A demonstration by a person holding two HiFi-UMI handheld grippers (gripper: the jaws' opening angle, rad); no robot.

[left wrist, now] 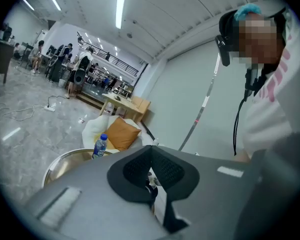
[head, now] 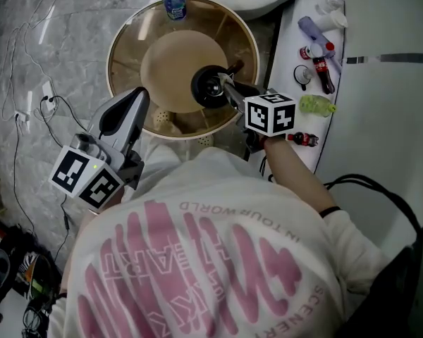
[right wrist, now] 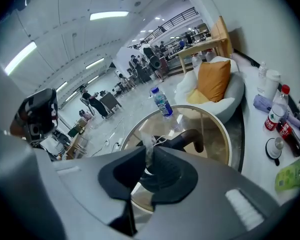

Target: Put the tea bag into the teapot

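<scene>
On the round glass table (head: pixel 127 34), black teapot (head: pixel 210 86) sits near centre, water bottle (head: pixel 175 2) at the far rim, well apart from the pot. Right gripper (right wrist: pixel 149 156) is angled down over the teapot, jaws nearly together and clamped on the tea bag (right wrist: pixel 146 143). The bag pokes up past the jaw tips with its string looping off to the side. Bag is held above the pot, can't tell if it touches the pot. In the right gripper view the jaws cover most of the pot's mouth; only the dark opening below and the curved handle show. In the head view the right gripper's tip overlaps the pot's right side and the tea bag can't be made out.

Left gripper (head: pixel 135 97) hangs at the table's near-left edge, apart from the pot, jaws together with nothing clamped.

White counter (head: pixel 381 118) to the right of the table holds an upright cola bottle (head: pixel 323 72), green packet (head: pixel 317 105) and a small cola bottle lying down (head: pixel 303 139). Orange cushion (right wrist: pixel 212 79) on a white seat beyond the table. Cables (head: pixel 28 69) trail on the grey floor to the left. Person's white shirt with pink print fills the lower head view
</scene>
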